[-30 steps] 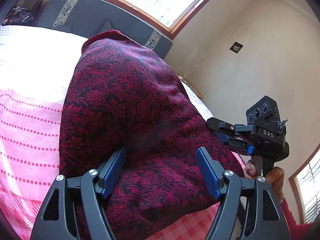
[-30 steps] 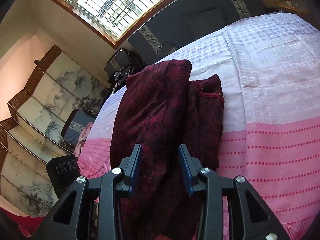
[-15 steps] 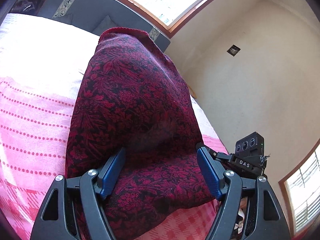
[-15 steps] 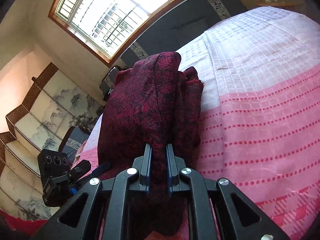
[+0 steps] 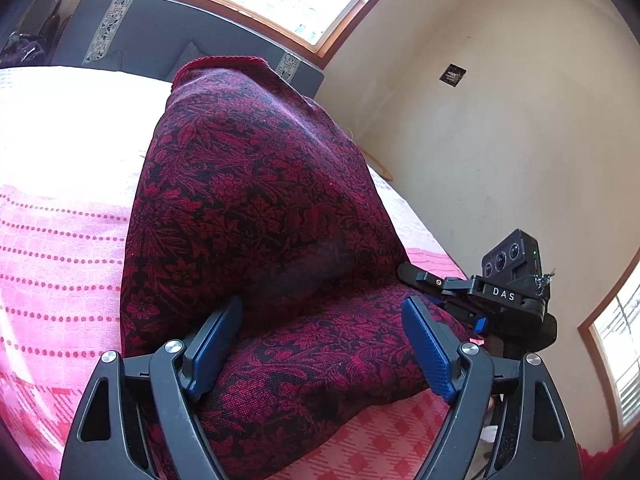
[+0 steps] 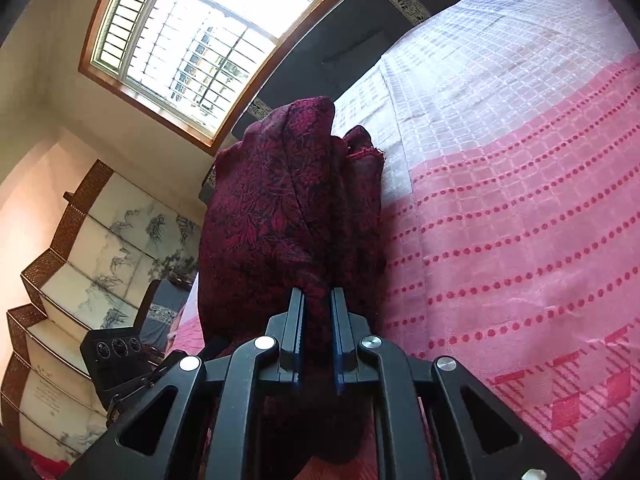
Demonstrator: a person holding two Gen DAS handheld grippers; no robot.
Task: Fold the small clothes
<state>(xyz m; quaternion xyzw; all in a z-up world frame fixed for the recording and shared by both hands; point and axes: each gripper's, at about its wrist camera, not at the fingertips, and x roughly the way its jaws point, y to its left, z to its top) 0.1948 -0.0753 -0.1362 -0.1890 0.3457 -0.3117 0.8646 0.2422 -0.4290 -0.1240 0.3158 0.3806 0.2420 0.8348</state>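
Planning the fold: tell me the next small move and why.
Probably shut the left gripper on the red patterned garment: its fingers stand open around the cloth, while the right gripper is already shut on it over the pink bedspread.

The garment (image 6: 288, 216) lies on the bedspread (image 6: 520, 208), centre frame in both views; the headboard (image 6: 344, 44) stands behind it, the window (image 6: 192, 40) above that; a folding screen (image 6: 80, 264) fills the lower left.

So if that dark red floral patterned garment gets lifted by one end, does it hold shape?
Probably not: the dark red floral patterned garment bunches where the right hand-held gripper pinches it. It likely drapes limply, since it sags in soft folds.
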